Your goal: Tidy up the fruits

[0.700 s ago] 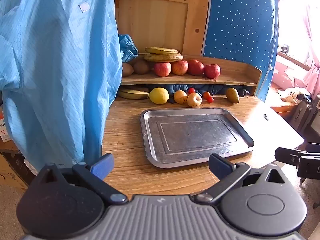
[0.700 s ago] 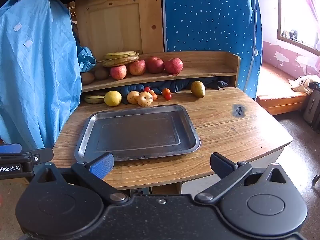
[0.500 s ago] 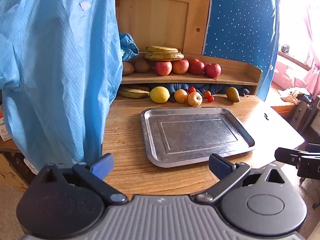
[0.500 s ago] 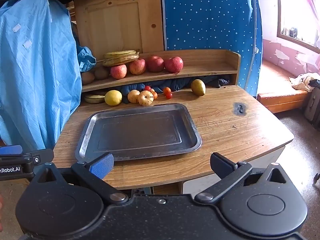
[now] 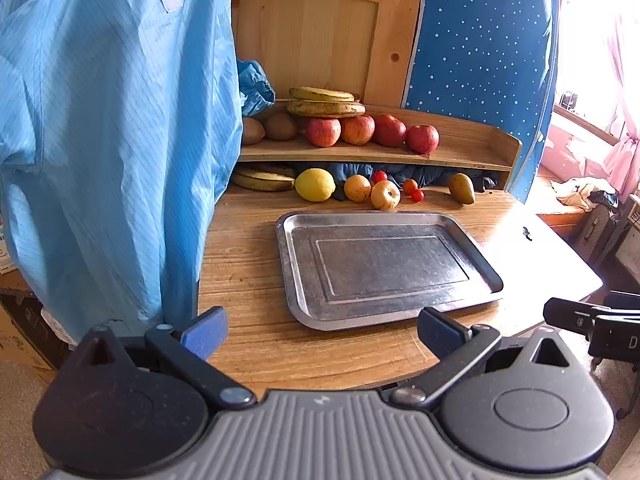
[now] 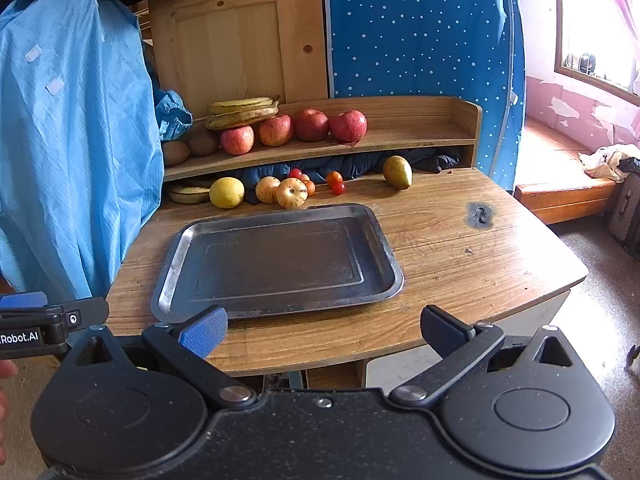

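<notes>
Both the left gripper [image 5: 320, 330] and the right gripper [image 6: 323, 330] hovered level at the surface's [image 6: 460, 248] near edge, jaws spread wide and empty. Fruits [image 6: 292, 193] lay beyond the bare tray [image 6: 168, 276]. Since earlier, both had edged slightly closer.

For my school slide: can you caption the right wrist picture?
Open right gripper faces an empty tray on the table, fruit lined up behind.
</notes>
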